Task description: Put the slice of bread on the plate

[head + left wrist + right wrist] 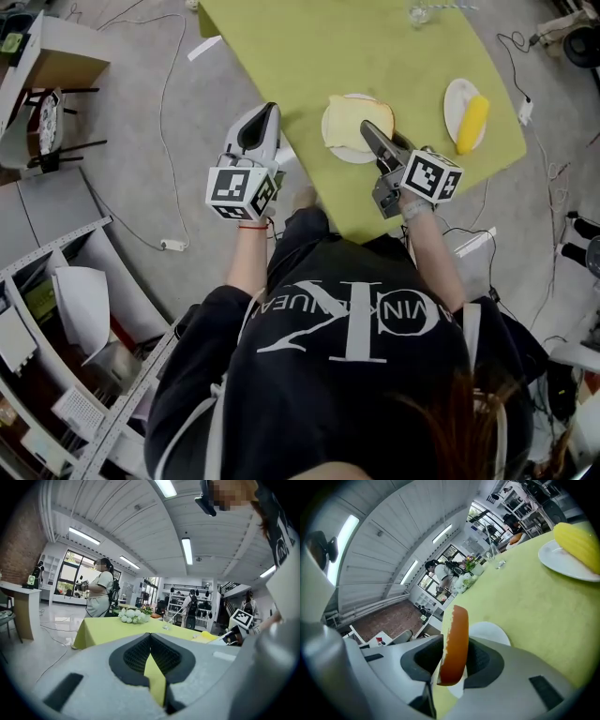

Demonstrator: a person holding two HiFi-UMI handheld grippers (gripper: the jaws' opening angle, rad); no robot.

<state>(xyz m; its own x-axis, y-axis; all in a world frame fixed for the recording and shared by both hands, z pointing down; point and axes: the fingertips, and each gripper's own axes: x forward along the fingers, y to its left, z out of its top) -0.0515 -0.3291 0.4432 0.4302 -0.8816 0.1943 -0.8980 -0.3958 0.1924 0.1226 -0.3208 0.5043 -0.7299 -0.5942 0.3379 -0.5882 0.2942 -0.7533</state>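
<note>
A slice of bread [349,117] with a brown crust lies over a white plate [330,142] on the green table [309,47]. My right gripper [367,127] is shut on the slice's near edge. In the right gripper view the slice [454,634] stands edge-on between the pads of the right gripper [452,651], with the plate [491,632] just beyond it. I cannot tell whether the bread touches the plate. My left gripper [267,112] is by the table's left edge, off the plate; its jaws [150,641] meet at the tips with nothing between them.
A second white plate [455,96] with a yellow corn cob [472,124] sits to the right of the bread's plate. A glass [417,11] and white flowers [133,616] stand at the table's far end. Cables and shelving [56,309] lie on the floor at left.
</note>
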